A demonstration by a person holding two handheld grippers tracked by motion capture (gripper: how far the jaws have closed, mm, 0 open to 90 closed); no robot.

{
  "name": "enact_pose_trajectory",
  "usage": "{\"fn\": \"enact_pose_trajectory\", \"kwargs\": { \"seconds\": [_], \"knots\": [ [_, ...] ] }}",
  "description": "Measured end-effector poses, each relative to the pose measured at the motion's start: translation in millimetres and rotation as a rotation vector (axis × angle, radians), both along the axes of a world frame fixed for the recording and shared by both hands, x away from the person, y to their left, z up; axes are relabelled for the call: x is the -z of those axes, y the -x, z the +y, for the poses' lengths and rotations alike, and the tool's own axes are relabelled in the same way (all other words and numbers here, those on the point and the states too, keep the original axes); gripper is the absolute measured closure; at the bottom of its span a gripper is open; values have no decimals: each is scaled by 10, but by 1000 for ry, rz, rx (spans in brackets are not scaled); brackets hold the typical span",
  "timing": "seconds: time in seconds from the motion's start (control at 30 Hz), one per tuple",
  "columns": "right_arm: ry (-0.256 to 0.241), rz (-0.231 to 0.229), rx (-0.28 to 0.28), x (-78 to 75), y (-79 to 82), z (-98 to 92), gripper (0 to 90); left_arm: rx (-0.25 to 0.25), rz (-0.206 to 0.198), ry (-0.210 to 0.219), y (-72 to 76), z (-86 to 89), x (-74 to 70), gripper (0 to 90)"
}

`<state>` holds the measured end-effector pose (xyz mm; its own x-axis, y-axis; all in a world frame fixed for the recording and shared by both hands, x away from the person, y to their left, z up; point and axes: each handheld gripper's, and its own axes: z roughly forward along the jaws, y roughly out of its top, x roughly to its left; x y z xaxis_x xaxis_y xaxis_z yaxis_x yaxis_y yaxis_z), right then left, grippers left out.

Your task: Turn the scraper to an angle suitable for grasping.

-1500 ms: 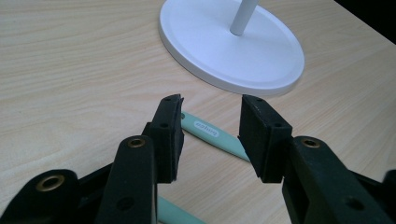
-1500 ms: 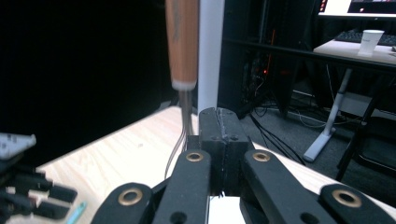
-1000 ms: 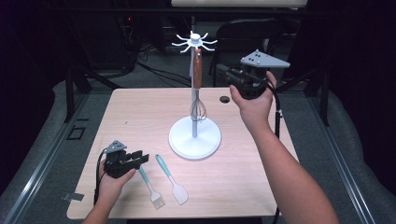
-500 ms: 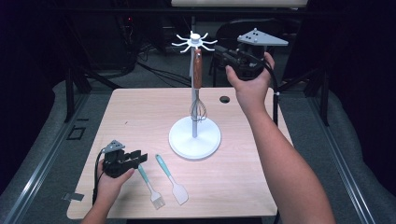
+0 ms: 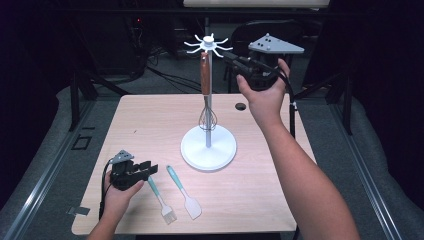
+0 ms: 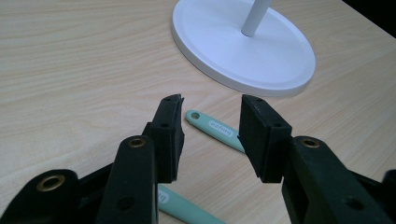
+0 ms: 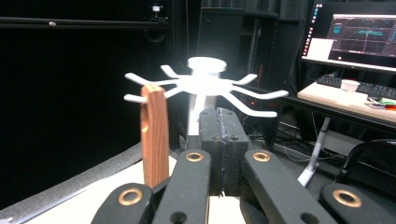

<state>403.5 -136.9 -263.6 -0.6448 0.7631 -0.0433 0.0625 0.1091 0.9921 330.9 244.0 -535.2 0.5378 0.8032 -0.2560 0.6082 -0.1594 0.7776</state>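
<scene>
- Right gripper [image 7: 223, 122]: jaws pressed tight together, nothing between them. Held up in the air at hook level of the white stand, tips aimed at the pole just under the hook crown [image 7: 205, 83]. High view puts it [image 5: 234, 58] right of the crown, close to it, not clearly touching.
- Whisk w/ wooden handle [image 7: 154, 135]: hangs from a hook on the side of the crown towards the person, handle upright, just left of the right jaws in the right gripper view. High view: wire end [image 5: 207, 119] hangs low along the pole, above the base.
- Left gripper [image 6: 211, 133]: jaws spread apart, empty, low over the table [image 6: 70, 60]. Between the tips lies the handle end of a teal spatula [image 6: 215, 130], flat on the table; can't tell if touched.
- 2nd teal handle, the brush [image 6: 187, 208], lies under the left jaw, nearer the cam.
- High view: left gripper [image 5: 148, 169] at front left of table, brush [image 5: 161, 200] & spatula [image 5: 184, 192] side by side just right of it.
- Stand base [image 6: 243, 42]: round white disc, near but apart from both teal tools, mid-table.
</scene>
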Motion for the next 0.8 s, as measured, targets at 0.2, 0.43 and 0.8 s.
{"fn": "enact_pose_trajectory", "kwargs": {
  "seconds": [0.2,0.43,0.8],
  "knots": [
    [14,-19,-31,16,61,103,900,-3,1,-2,0,3,2,596],
    [18,-29,-45,21,116,180,900,2,6,-3,3,3,0,596],
    [33,-23,-62,110,142,234,900,-1,2,1,3,4,6,596]
  ]
}}
